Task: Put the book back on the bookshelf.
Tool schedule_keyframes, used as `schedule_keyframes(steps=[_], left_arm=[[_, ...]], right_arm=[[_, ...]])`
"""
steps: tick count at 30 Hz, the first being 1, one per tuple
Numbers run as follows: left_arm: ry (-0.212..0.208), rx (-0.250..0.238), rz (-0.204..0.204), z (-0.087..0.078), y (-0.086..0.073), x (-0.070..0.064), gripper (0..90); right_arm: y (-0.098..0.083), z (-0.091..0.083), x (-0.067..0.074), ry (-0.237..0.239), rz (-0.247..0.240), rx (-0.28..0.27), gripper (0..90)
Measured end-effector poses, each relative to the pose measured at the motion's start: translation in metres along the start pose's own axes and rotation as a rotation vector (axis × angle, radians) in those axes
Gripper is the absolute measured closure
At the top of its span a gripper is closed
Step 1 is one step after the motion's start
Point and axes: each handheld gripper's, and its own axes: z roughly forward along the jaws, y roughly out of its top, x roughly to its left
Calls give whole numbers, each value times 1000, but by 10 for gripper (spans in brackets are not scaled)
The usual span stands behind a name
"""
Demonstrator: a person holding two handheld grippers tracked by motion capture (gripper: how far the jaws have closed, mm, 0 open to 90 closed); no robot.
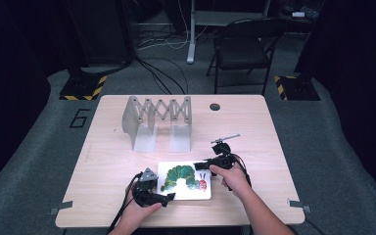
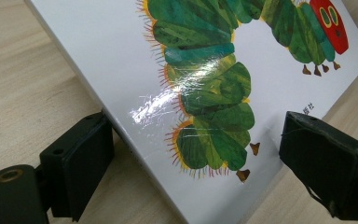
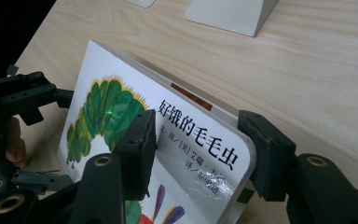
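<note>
Glossy white board covers the picture book [image 1: 185, 181], which carries a green segmented caterpillar with a red head, bold black Chinese title characters along one edge and a shine of light on its laminate. In the right gripper view the book is tilted, one corner lifted off the pale wooden surface [image 1: 127, 156], with that corner sitting between the jaws of the right gripper [image 3: 198, 154]: one pad lies on the cover beside the title, the other stands at the outer edge, narrowly spaced, and whether they press I cannot tell. In the left gripper view the book's opposite end lies between the jaws of the left gripper [image 2: 191, 163], set wide with a pad near each side, not clamped. Beyond the jaws stands a grey folding rack [image 1: 157, 120].
</note>
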Motion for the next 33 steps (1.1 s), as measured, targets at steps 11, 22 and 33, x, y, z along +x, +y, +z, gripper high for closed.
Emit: schedule_keyframes(steps=[11,22,33], left_arm=[[-6,0,-23,-4,1,2,150],[-4,-10,-44,-7,1,5,197],[1,-24,-68,-13,3,9,257]], right_arm=[[0,-1,3,3,0,-4,467],[0,1,5,6,-19,-9,432],[1,0,13,-14,-31,-25,463]])
